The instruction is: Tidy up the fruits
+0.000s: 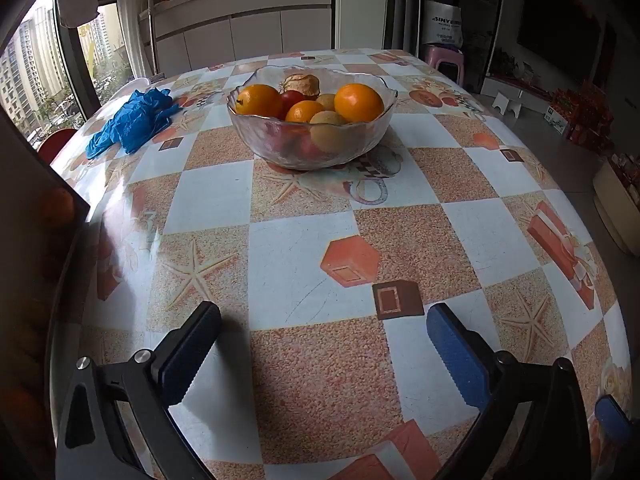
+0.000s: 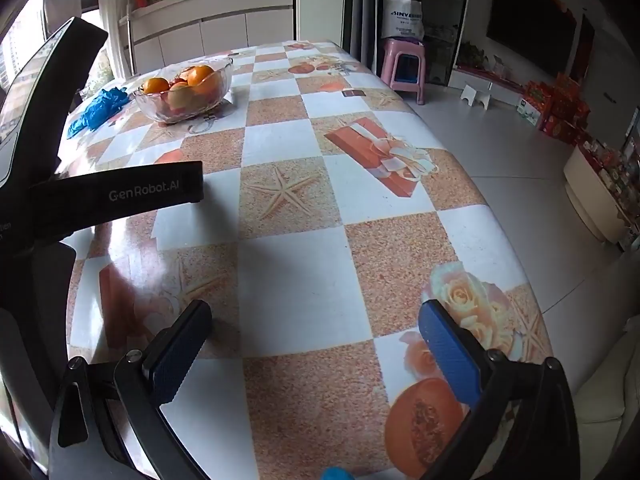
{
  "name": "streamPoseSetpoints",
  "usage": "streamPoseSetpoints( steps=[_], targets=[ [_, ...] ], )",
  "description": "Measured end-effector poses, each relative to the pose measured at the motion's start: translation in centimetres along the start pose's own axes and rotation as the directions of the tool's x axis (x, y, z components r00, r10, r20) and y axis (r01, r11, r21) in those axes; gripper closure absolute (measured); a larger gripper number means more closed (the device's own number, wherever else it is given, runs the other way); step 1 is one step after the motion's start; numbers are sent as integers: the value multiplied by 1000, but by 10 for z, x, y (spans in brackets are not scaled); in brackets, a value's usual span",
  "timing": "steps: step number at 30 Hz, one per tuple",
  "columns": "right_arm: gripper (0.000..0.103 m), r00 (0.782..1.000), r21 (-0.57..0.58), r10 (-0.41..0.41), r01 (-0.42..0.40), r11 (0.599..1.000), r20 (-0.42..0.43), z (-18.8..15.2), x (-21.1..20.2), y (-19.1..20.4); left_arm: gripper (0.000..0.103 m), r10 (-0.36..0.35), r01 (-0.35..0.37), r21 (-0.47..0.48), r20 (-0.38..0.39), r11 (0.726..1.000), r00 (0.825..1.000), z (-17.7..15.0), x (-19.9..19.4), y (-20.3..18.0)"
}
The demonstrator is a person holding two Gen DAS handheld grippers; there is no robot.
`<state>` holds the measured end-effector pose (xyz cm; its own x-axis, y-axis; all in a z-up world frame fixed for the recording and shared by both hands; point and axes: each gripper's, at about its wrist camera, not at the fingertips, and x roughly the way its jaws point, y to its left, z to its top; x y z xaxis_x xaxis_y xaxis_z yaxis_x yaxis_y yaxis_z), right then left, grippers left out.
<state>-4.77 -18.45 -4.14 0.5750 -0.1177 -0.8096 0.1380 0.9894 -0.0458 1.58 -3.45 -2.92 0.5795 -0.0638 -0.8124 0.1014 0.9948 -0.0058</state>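
The checked table (image 1: pixel 304 248) carries a heaped glass bowl (image 1: pixel 312 148) of fruit (image 1: pixel 358 102) at upper centre. Both the left gripper (image 1: pixel 323 332) and right gripper (image 2: pixel 315 328) gape empty, well short. A careless reach could topple the piled fruit or shove the bowl.

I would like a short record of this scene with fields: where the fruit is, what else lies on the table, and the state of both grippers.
fruit: oranges, a red fruit and yellowish ones piled in the glass bowl
bowl place: far part of the table, upright
other item: blue gloves, left of the bowl, apart from it
left gripper: open, empty, over the table
right gripper: open, empty, over the table
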Motion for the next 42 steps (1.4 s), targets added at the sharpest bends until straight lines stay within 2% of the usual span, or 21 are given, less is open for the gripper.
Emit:
streamPoseSetpoints(
  steps=[42],
  targets=[
    [0, 1000, 3, 6, -6, 1000, -1, 0, 0, 0, 0, 0, 0, 0, 0, 1000, 1000, 0, 0, 0]
  ],
)
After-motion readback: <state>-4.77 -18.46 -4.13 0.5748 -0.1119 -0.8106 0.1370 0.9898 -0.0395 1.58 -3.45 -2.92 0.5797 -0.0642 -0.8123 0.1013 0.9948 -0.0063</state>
